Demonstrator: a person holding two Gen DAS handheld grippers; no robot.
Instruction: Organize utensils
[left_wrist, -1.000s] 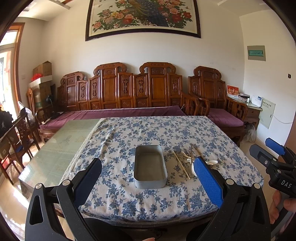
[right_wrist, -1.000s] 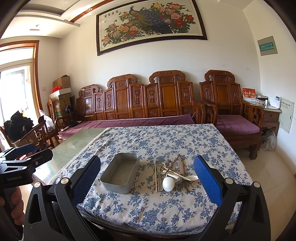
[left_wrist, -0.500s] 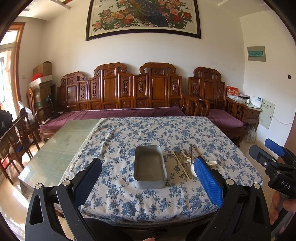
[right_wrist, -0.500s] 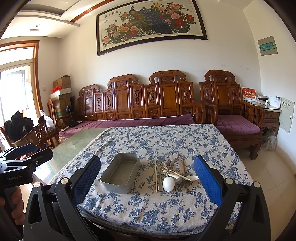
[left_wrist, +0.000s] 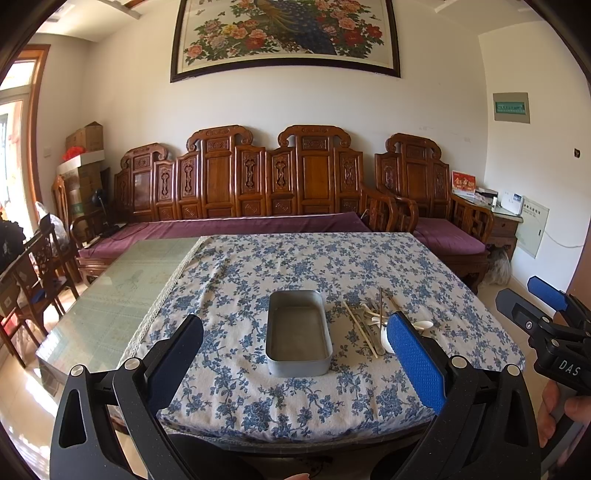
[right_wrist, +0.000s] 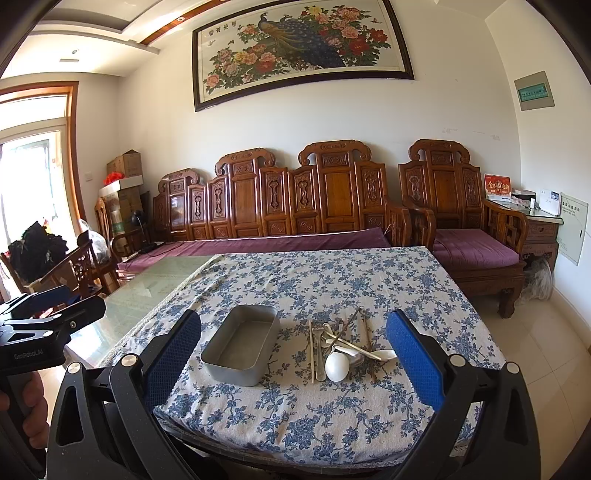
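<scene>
The utensils (right_wrist: 341, 345) lie in a loose, crossed pile on the counter's near half, right of centre: pale chopsticks (right_wrist: 312, 347) run lengthwise at the pile's left edge, darker sticks cross over metal and white spoons, and one white spoon (right_wrist: 337, 365) sits bowl-up at the near end, closest to the counter's front edge. In the left wrist view the same pile (left_wrist: 371, 325) is partly hidden behind that claw's right finger.

Just left of the pile, apart from it, stands a grey metal tray (right_wrist: 242, 343), rectangular with rounded corners and nothing in it; the left view looks almost straight down its length (left_wrist: 298, 332).

Both rest on a blue-flowered cloth (right_wrist: 332, 284) that covers most of the counter; a bare glass strip (right_wrist: 147, 291) shows along the left side.

The right claw (right_wrist: 293, 354) hovers short of the counter's front edge, its blue-padded fingers spread wide and gripping nothing, with tray and pile framed between them. The left claw (left_wrist: 295, 354) hangs likewise, wide apart and bare, the tray between its fingers. Each claw appears at the edge of the other's view, held by a hand (left_wrist: 561, 417).

Behind the counter a carved wooden bench (right_wrist: 295, 206) with purple cushions stands under a framed peacock painting (right_wrist: 299, 48).
</scene>
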